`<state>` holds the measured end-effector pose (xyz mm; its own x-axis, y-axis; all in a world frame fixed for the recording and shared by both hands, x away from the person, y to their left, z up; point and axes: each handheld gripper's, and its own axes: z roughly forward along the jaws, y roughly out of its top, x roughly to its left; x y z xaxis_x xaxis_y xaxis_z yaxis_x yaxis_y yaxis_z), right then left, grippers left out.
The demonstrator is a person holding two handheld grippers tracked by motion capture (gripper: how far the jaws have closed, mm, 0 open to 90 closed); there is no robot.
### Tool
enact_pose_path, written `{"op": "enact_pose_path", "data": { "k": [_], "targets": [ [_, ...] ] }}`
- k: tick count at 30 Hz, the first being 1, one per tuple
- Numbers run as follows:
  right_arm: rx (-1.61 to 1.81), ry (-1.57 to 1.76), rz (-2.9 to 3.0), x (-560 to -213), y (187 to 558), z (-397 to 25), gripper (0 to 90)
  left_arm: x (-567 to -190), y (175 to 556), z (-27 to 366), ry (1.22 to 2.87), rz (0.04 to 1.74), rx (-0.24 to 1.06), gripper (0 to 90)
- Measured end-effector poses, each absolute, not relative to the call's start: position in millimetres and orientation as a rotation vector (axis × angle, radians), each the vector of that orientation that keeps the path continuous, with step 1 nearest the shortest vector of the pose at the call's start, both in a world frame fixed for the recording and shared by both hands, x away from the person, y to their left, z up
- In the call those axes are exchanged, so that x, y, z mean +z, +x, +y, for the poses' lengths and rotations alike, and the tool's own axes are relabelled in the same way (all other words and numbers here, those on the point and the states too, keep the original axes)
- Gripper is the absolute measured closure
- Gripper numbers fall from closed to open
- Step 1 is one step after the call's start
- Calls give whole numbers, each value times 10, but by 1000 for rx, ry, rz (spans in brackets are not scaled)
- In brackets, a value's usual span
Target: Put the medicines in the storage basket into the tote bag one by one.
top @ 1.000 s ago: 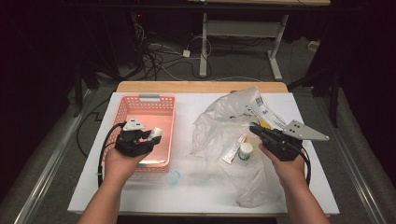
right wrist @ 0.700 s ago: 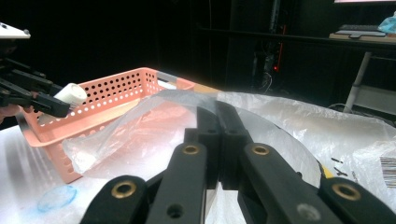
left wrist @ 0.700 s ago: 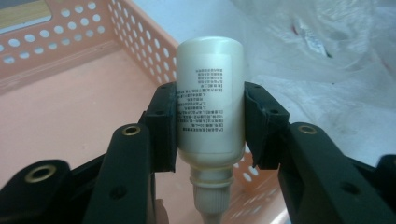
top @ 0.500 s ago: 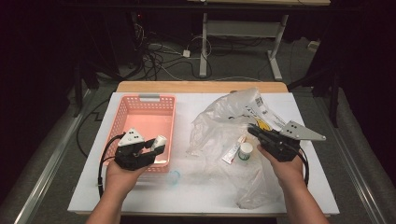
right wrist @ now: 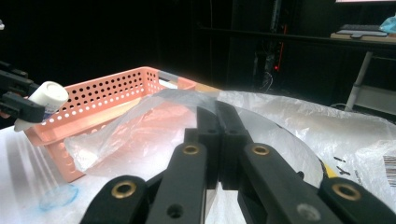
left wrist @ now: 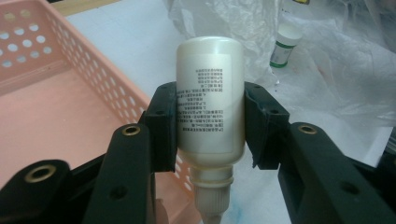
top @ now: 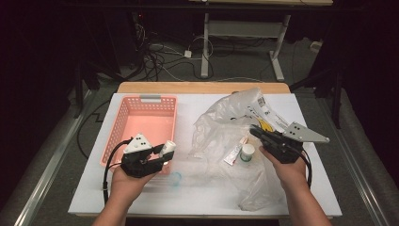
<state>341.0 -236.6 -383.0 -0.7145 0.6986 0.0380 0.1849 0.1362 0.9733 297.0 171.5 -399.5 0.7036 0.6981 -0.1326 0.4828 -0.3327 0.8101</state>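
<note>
My left gripper (top: pixel 161 153) is shut on a white bottle (top: pixel 168 148) and holds it over the front right corner of the pink basket (top: pixel 141 122). In the left gripper view the bottle (left wrist: pixel 210 98) sits between the jaws, nozzle towards the camera, printed label facing up. My right gripper (top: pixel 256 133) is shut on the edge of a clear plastic bag (top: pixel 221 122). In the right gripper view the closed jaws pinch a lifted fold of the bag's film (right wrist: pixel 154 121).
A small green-labelled bottle with a white cap (top: pixel 246 153) and a white tube (top: pixel 234 153) lie on the bag by the right gripper. A blue ring (top: pixel 175 178) lies on the white table in front of the basket. Printed packaging (top: pixel 263 110) sits behind the bag.
My left gripper has carried the white bottle back toward the person, from over the basket to its front right corner. The right gripper has hardly moved.
</note>
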Motion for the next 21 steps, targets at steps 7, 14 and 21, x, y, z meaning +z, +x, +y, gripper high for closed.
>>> {"op": "enact_pose_path", "data": {
  "k": [7, 14, 21],
  "targets": [
    [1608, 841, 1999, -3830, 3413, -2350, 900, -4002, 2932, 1580, 2017, 863, 276, 578],
    [1605, 840, 2001, -3833, 3419, -2345, 900, -4014, 2912, 1504, 2013, 842, 252, 578],
    [1606, 833, 2008, -3836, 3416, -2316, 900, -4057, 2896, 1434, 2012, 822, 224, 578]
  ]
}}
